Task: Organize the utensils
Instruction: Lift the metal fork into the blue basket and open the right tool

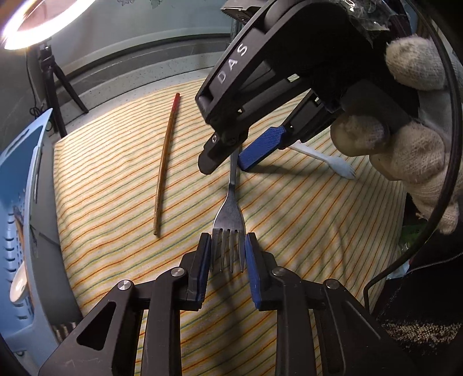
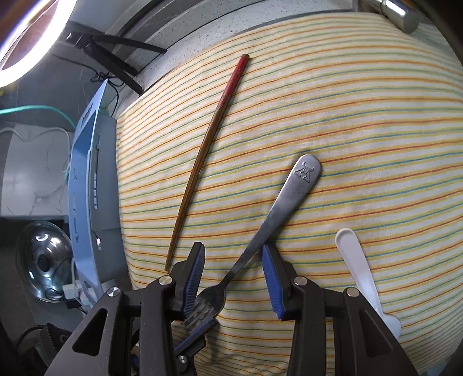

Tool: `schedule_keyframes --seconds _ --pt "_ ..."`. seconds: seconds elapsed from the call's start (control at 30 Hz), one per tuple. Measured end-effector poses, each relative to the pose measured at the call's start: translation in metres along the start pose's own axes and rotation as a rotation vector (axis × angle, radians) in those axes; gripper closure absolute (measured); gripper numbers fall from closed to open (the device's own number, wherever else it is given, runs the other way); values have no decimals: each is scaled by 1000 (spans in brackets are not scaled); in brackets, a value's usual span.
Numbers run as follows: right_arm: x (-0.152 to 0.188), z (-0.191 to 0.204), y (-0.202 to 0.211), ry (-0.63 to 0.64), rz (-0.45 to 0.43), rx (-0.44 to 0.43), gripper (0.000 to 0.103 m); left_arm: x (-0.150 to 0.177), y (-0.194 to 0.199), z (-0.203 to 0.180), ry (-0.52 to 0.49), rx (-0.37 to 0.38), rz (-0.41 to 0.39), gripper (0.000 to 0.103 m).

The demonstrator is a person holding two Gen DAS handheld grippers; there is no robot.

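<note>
The metal fork (image 1: 228, 208) lies flat on the striped cloth (image 1: 303, 231), its tines toward the left gripper (image 1: 227, 251) and its stamped handle end pointing away; the left claw's blue pads sit on either side of the tines, close against them, though whether they truly pinch the fork I cannot tell; the right gripper (image 2: 233, 277) comes in from the far side, its jaws spread wide and straddling the fork's neck, one pad just beside the handle, not clamping it; a gloved hand (image 1: 416, 124) holds that right gripper.

Beside the fork, to its left in the left wrist view, a long chopstick (image 1: 165, 162) with a red end lies on the cloth, apart from the fork and roughly alongside it; on the other side a white plastic fork (image 1: 332, 162) rests on the cloth, partly hidden behind the right gripper.

At the cloth's left edge stands a blue basket (image 1: 17, 202) with slotted walls; a white spoon (image 1: 18, 285) lies in it; beyond, a ring light (image 1: 43, 20) glows on a black tripod (image 1: 55, 95).
</note>
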State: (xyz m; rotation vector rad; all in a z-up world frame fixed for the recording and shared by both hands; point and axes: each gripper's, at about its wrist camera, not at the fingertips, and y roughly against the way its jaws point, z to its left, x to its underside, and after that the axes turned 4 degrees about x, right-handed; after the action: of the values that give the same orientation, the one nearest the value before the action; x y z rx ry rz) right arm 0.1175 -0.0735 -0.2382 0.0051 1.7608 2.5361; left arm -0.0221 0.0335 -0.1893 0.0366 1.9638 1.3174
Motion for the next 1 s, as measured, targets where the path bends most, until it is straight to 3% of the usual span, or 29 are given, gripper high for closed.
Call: schedule_keyframes --seconds 0.13,0.3,0.67,1.0 --pt "0 3 0 15 -8 46 77 3 4 -9 -2 -4 -12 81" --pt "-3 -2 -1 -1 0 35 88 5 6 -10 12 -9 -21 81" --pt "-5 6 11 -38 -16 -65 92 5 23 -7 57 -49 -63 81" --pt "-23 69 34 47 -47 -165 95 5 65 24 123 -147 -144 81"
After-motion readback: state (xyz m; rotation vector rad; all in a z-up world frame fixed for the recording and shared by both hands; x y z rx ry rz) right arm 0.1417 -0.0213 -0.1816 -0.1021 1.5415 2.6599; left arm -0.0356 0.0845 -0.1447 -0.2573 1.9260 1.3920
